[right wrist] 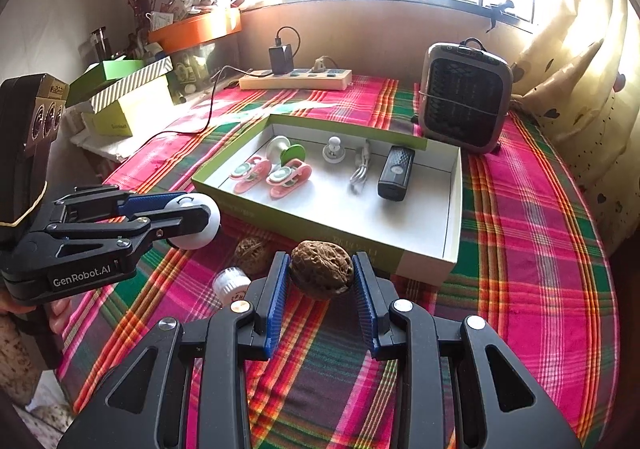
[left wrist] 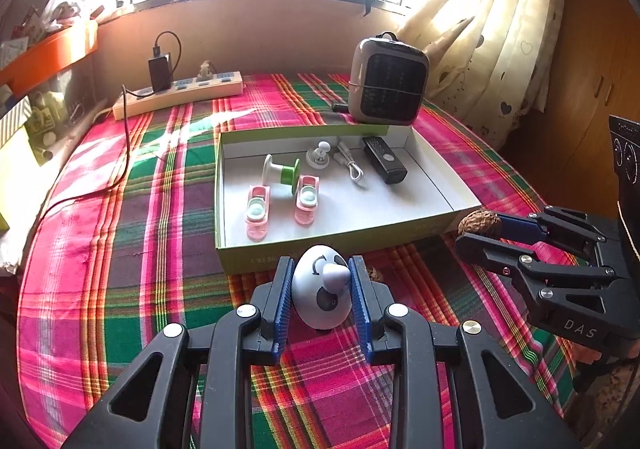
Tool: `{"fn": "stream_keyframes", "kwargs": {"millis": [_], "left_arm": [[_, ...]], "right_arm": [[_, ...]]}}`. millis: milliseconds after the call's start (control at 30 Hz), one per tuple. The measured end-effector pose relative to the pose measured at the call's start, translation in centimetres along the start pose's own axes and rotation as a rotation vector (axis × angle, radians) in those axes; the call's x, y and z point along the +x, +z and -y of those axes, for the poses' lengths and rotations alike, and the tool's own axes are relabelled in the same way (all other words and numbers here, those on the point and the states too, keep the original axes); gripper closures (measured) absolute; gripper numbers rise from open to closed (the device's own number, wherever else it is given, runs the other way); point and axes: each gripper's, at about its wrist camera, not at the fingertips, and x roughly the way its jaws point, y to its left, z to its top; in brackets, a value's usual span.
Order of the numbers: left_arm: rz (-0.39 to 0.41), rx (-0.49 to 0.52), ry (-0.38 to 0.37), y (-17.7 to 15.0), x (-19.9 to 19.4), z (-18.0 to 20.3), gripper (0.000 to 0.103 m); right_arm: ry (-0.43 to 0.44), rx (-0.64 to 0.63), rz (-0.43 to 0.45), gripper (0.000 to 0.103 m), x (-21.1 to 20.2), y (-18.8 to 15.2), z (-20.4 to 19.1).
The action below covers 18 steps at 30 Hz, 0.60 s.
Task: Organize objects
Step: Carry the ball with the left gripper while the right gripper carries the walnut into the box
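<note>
My left gripper (left wrist: 322,269) is shut on a white egg-shaped gadget (left wrist: 320,293) with black marks, held just above the plaid cloth in front of the green-walled box (left wrist: 280,255). My right gripper (right wrist: 321,261) is shut on a brown walnut (right wrist: 320,269), near the box's front right corner. Each gripper shows in the other view: the right gripper (left wrist: 476,227) with its walnut (left wrist: 478,223), and the left gripper (right wrist: 196,215) with the gadget (right wrist: 200,233). A second walnut (right wrist: 250,253) and a small white cap (right wrist: 230,283) lie on the cloth between them.
The box floor (right wrist: 416,225) holds two pink clips (left wrist: 258,213), a green-and-white spool (left wrist: 282,171), a white knob (left wrist: 320,157), a cable (left wrist: 352,165) and a black device (left wrist: 384,159). A heater (left wrist: 388,89) stands behind it; a power strip (left wrist: 180,93) lies at the back left.
</note>
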Motion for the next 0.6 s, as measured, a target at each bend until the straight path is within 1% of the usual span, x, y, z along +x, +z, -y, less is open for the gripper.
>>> {"fn": "stream_keyframes", "kwargs": {"millis": [300,600], "left_arm": [[0.012,-0.004,-0.006,1.6,0.6,-0.5,0.077],[0.003,-0.021,-0.013,3.3,2.3,-1.4,0.077]], "right_arm": [[-0.002,-0.014,0.014,0.07,0.9,2.6,0.7],[-0.002,0.011,-0.011,0.07,3.7,4.9,2.1]]}}
